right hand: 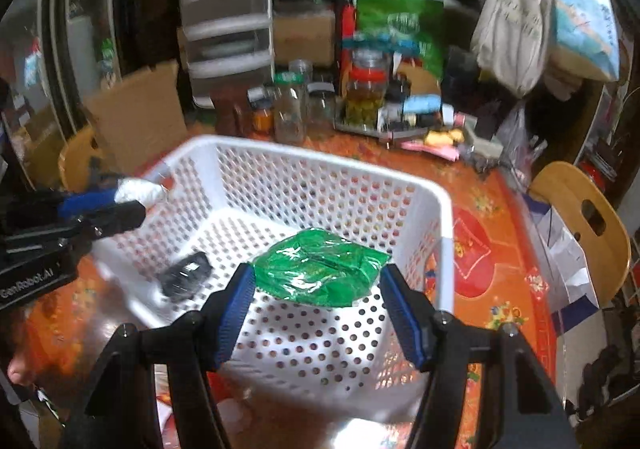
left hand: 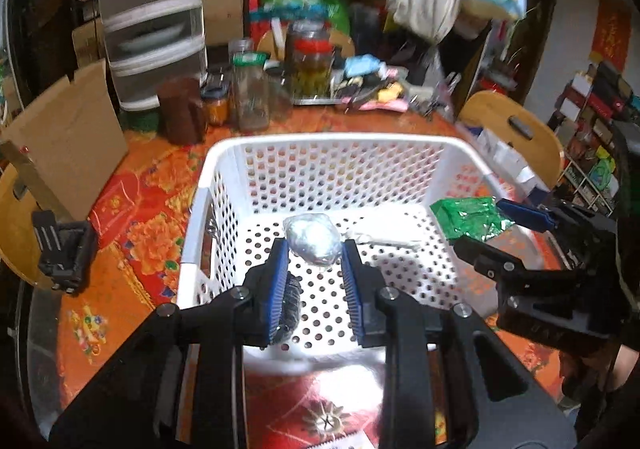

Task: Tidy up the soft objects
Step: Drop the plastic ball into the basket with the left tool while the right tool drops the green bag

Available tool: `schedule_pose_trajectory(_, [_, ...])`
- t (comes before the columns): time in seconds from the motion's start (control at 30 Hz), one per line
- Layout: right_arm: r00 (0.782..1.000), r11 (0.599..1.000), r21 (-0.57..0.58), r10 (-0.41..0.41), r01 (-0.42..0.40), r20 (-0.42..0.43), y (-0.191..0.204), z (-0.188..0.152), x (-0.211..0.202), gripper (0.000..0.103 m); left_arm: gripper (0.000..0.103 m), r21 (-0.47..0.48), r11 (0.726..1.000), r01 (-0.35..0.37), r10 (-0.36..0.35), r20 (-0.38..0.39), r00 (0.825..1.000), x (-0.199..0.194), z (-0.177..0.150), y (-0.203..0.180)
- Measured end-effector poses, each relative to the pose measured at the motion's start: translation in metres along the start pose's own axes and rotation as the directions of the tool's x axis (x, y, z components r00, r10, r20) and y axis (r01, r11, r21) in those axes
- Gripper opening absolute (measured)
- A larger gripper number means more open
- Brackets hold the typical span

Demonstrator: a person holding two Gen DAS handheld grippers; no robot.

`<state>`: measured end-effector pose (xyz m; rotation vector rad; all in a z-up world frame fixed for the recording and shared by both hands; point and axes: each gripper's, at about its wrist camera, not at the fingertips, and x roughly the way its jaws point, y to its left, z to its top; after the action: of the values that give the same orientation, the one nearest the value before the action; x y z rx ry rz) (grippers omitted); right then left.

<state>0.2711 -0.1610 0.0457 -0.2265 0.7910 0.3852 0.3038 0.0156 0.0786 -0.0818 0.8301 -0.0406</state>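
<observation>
The left gripper (left hand: 314, 249) hangs with jaws apart over the white perforated plastic basket (left hand: 324, 141), a clear-wrapped white soft bundle (left hand: 313, 239) between its tips. The right gripper (right hand: 316, 281), jaws apart, has the crinkly green foil packet (right hand: 320, 269) between them, above the basket floor.

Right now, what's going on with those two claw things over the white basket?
Left gripper open over a clear-wrapped white bundle. Right gripper open around a green packet. Black item already in the basket. Nothing blocking.
</observation>
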Motion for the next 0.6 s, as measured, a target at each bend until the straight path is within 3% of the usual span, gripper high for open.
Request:
schedule_pose_trajectory(0.23, [0.995, 0.999, -0.008, -0.046, 0.045, -0.086, -0.006, -0.002, 0.043, 0.065, 0.025, -0.031, 0.999, -0.035, 0.032, -0.082, 0.996, 0.05, -0.001, 0.015])
schedule_pose_trajectory(0.5, [0.99, 0.994, -0.076, -0.089, 0.081, -0.108, 0.002, -0.005, 0.054, 0.066, 0.025, -0.021, 1.0, -0.024, 0.022, -0.095, 0.995, 0.065, -0.008, 0.014])
schedule_pose_trajectory(0.6, [0.991, 0.995, -0.06, -0.083, 0.077, -0.106, 0.001, -0.005, 0.055, 0.074, 0.025, -0.014, 1.0, -0.025, 0.023, -0.092, 0.995, 0.065, -0.009, 0.011])
